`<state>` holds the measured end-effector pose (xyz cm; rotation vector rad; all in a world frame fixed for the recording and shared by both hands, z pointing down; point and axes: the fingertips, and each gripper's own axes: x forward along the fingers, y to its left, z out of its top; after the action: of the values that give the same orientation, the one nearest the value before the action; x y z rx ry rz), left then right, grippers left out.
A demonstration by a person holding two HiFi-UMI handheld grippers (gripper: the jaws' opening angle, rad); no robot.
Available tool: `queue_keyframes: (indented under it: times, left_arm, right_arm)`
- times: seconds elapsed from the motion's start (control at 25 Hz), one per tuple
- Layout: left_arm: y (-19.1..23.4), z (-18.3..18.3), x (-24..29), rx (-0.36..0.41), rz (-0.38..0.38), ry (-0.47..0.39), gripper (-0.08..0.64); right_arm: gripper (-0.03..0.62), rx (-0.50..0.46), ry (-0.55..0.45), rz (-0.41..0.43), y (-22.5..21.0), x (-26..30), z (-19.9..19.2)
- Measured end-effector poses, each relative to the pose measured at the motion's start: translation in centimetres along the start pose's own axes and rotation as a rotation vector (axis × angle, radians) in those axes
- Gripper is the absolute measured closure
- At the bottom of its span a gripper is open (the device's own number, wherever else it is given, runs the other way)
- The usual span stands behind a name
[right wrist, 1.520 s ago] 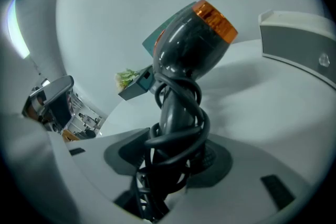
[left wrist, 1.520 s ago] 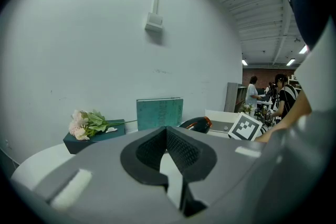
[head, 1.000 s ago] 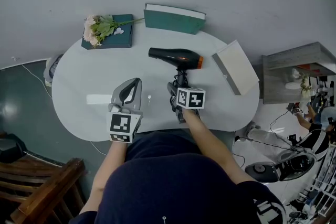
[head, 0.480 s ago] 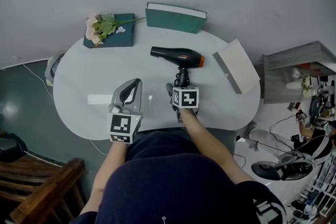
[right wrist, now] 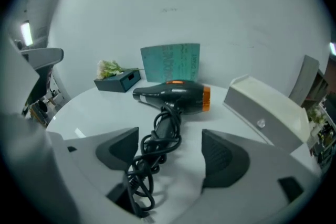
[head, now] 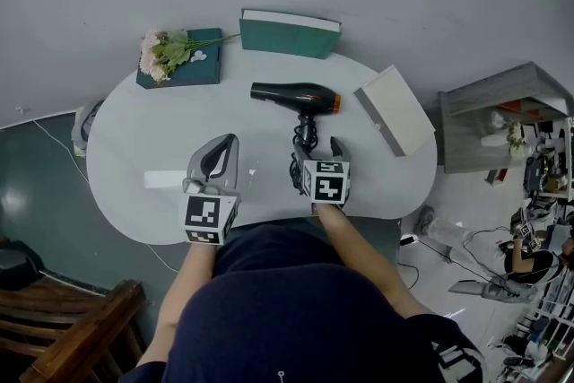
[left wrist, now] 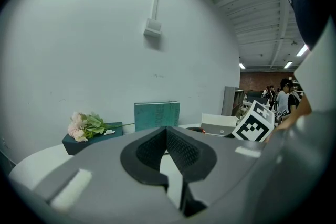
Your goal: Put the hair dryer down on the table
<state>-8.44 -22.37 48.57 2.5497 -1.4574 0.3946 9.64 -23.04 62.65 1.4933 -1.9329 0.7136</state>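
- The hair dryer [head: 296, 96] is lying on its side on the counter [head: 152, 134], in the upper middle of the head view with its nozzle pointing frame-left. It is resting flat, so the placing looks done.
- The right tool [head: 319, 148] is sitting just below it. Its jaws have just been opening and are now standing wide. The cord [right wrist: 152, 160] is trailing between them, but neither pad is pressing on it — a release, by my reading.
- The left tool [head: 220, 155] is hovering left of centre with its jaws together, gripping nothing — probably just keeping clear.
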Motion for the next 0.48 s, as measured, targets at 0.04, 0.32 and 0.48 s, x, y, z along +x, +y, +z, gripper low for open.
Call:
queue_keyframes:
  times: [0.04, 0.32, 0.48]
  left_arm:
    - [-0.1, 0.3, 0.1, 0.000, -0.003, -0.008, 0.549]
    - [-1.1, 3.0, 0.9, -0.016, -0.031, -0.082, 0.549]
    - [-1.4, 5.8, 0.7, -0.004, -0.025, -0.145, 0.549]
  right_arm:
    - [0.249, -0.003, -0.040, -0.019, -0.4, -0.8, 0.8]
    - [0.576, -0.045, -0.347, -0.072, -1.8, -7.6, 8.6]
    - [0.581, -0.054, -0.478, -0.051, -1.5, -11.2, 12.5]
